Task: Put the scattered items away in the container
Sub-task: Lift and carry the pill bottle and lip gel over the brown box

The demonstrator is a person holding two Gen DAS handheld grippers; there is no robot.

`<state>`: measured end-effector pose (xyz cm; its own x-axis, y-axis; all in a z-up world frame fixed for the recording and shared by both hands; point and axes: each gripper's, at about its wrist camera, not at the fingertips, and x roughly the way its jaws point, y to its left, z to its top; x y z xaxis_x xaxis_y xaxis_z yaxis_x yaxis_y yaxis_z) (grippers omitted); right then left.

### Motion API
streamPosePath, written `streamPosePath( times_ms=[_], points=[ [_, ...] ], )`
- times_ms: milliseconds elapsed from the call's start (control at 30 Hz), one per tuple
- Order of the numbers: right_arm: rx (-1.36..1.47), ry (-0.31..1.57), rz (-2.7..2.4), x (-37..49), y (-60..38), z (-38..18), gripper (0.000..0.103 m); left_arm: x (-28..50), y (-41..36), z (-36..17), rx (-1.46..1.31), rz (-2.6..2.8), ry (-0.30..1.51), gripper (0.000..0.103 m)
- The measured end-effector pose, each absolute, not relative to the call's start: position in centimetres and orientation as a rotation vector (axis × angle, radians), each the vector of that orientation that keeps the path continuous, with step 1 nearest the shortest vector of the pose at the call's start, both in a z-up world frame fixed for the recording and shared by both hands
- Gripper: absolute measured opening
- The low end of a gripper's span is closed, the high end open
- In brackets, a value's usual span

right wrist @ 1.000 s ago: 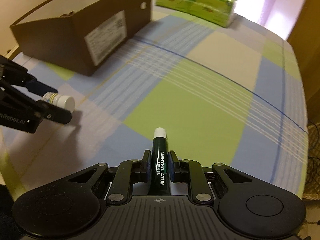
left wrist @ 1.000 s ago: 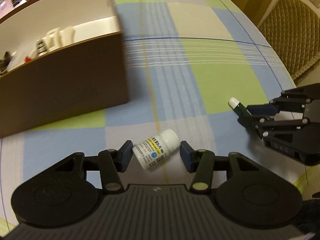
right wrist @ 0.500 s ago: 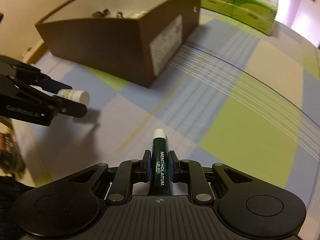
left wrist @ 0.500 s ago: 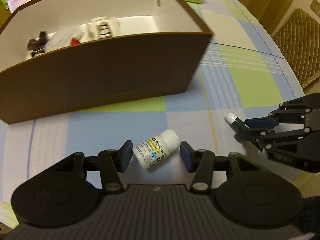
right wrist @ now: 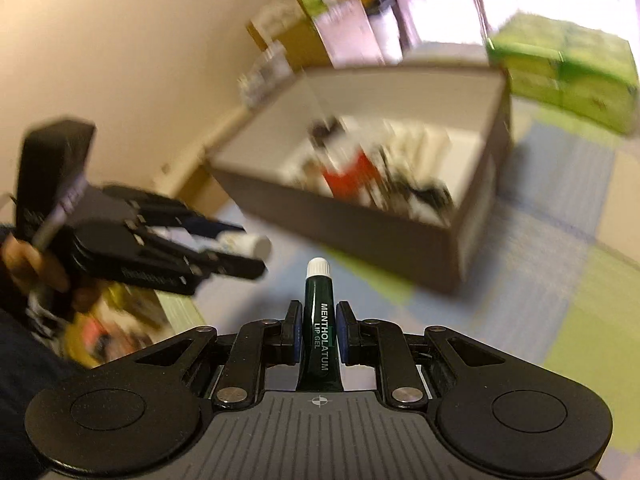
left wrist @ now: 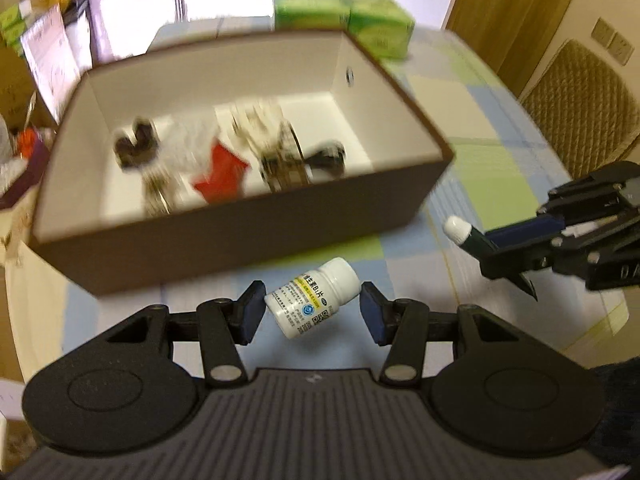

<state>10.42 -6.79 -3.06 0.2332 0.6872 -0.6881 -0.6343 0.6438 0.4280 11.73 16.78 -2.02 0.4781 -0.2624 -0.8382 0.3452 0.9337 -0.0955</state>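
The brown box (left wrist: 248,240) stands on the checked surface (left wrist: 480,184), blurred items inside. Just before its near wall, the left hand-held gripper (left wrist: 310,312) clamps a tilted white pill bottle (left wrist: 316,298) between its pads. Beside it, the right hand-held gripper (right wrist: 318,332) is closed tight around a dark green lip gel tube (right wrist: 320,336), cap forward.

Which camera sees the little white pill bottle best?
The left wrist view. The small white plastic pill bottle sits sharp and tilted in the left gripper, label showing. The right wrist view shows only its blurred cap end, mostly hidden.
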Motion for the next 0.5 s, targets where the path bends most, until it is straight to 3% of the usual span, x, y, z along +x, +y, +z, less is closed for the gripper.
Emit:
streamPosePath(
  times_ms=[267, 500],
  points=[
    [0.073, 0.859, 0.758, 16.8, -2.4, -0.1, 0.02, 17.7, 20.8, 1.9, 0.171, -0.351, 0.871, 0.046],
    [-0.059, 0.929, 0.619, 23.8, 0.9, -3.3, 0.02, 24.2, 22.9, -1.0, 0.192, -0.445, 1.006, 0.046]
  ],
)
